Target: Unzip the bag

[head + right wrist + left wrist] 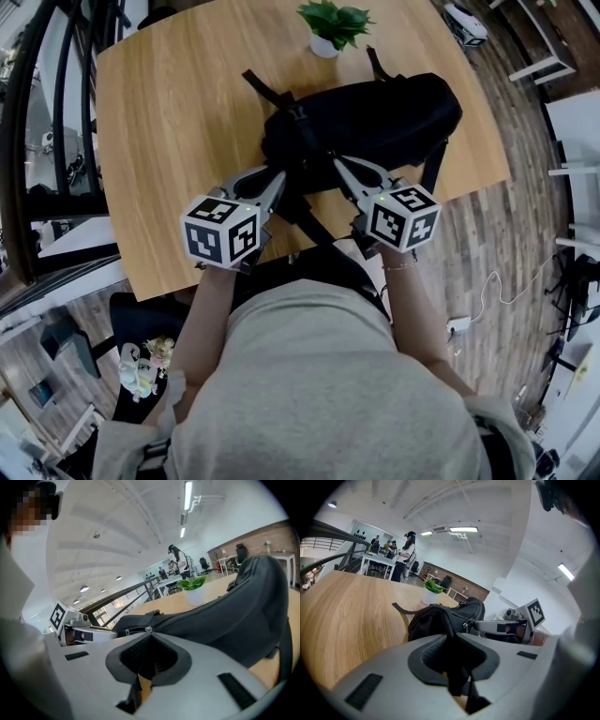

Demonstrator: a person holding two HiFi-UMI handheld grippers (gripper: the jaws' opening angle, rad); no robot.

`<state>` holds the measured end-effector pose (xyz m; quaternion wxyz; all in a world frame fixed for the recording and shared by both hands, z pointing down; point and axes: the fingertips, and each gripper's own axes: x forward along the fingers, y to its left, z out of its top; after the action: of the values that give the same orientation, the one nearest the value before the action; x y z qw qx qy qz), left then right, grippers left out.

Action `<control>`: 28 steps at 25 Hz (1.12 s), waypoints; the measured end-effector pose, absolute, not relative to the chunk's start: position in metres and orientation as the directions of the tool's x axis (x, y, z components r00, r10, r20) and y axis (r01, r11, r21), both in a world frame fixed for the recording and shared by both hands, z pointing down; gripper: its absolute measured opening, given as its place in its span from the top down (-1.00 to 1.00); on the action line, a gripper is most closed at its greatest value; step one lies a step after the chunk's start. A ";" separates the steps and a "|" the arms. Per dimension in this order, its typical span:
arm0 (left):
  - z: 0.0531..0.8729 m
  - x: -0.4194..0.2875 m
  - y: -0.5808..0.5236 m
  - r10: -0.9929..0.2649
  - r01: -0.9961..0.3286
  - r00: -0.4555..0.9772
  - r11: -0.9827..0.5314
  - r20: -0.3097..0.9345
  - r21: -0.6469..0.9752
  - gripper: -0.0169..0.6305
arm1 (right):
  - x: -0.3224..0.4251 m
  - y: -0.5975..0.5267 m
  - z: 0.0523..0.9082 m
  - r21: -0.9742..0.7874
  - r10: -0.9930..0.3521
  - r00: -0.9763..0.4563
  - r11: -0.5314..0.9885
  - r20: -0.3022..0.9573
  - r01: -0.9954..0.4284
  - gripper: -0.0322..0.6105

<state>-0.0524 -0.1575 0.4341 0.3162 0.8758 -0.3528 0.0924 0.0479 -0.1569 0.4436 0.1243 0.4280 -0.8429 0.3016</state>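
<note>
We see black bag (375, 117) lying on table (169, 103) toward near edge, potted plant (333, 23) behind it. Left tool (277, 183) clenched on fold of bag at its left end, bracing it. Right tool (342, 169) clenched; zipper pull (147, 630) sits at its tips, pinched as far as we judge. Zipper (201, 609) looks closed along top. Our judgement: grips set, whole pull along zipper still left.

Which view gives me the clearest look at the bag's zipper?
The right gripper view: the zipper runs as a clear line along the bag, metal pulls at its near end. The left gripper view shows only one of the metal pulls. The head view shows the whole bag, but its zipper is lost in black fabric.
</note>
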 end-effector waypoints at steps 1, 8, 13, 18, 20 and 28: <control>0.434 -0.052 -0.158 -0.558 -0.674 0.736 -0.553 0.382 0.490 0.74 | 0.049 -0.157 0.443 -0.382 -0.654 -0.589 0.450 0.475 -0.807 0.87; 0.432 -0.053 -0.162 -0.560 -0.670 0.739 -0.558 0.374 0.489 0.74 | 0.059 -0.166 0.436 -0.296 -0.692 -0.531 0.441 0.489 -0.847 0.86; 0.432 -0.058 -0.169 -0.599 -0.706 0.703 -0.525 0.383 0.475 0.74 | 0.080 -0.176 0.435 -0.283 -0.697 -0.525 0.442 0.488 -0.851 0.86; 0.436 -0.065 -0.169 -0.675 -0.768 0.622 -0.430 0.397 0.474 0.74 | 0.113 -0.190 0.422 -0.280 -0.707 -0.525 0.444 0.474 -0.851 0.87; 0.437 -0.065 -0.169 -0.702 -0.793 0.586 -0.393 0.405 0.466 0.74 | 0.125 -0.195 0.420 -0.281 -0.694 -0.541 0.463 0.474 -0.840 0.87; 0.438 -0.067 -0.169 -0.774 -0.866 0.454 -0.267 0.441 0.423 0.74 | 0.151 -0.198 0.421 -0.286 -0.637 -0.603 0.535 0.480 -0.795 0.87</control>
<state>-0.0673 -0.1691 0.4376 0.3144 0.7926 -0.5174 0.0730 0.1505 -0.1976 0.4214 0.1612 0.4156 -0.8612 0.2441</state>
